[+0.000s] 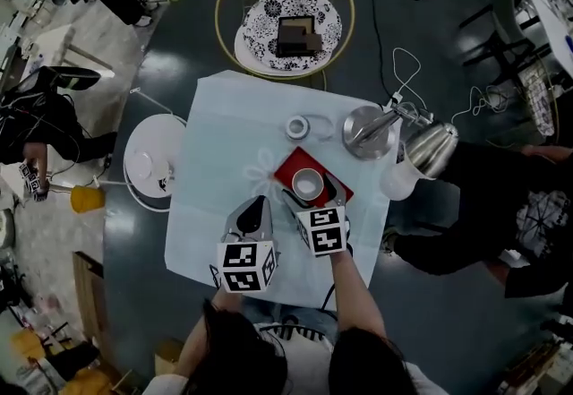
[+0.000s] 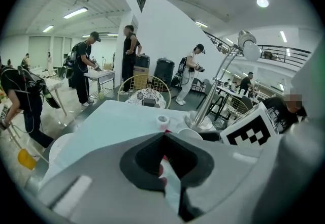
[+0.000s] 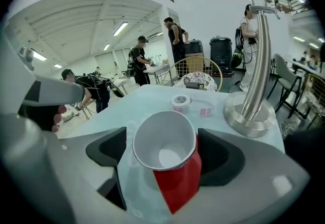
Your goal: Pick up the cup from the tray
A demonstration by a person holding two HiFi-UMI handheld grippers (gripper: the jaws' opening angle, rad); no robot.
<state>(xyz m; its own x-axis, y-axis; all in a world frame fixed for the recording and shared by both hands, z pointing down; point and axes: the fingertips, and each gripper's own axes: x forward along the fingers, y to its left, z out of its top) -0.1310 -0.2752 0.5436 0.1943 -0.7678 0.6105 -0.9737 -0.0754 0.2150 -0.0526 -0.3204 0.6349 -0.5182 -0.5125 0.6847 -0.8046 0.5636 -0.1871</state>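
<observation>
The left tongs (image 2: 163,136) are held at the near-left side of the tray (image 1: 291,165), over the table (image 1: 224,133); the jaws are brought together with nothing between them, presumably kept idle and clear of the approach. The cup (image 1: 307,183) stands upright on the tray, mouth up. The right tongs (image 1: 313,193) are placed around the cup from the near side of the tray; the jaws are spread wide, one on each side of the cup wall, and a gap is seen at the left pad, so a grip is judged not yet made. A tape roll (image 1: 297,126) lies beyond the tray; a lamp base (image 1: 365,132) stands to its far right. No legible writing is found on the cup or tray; only square marker patterns are carried on the cubes.
</observation>
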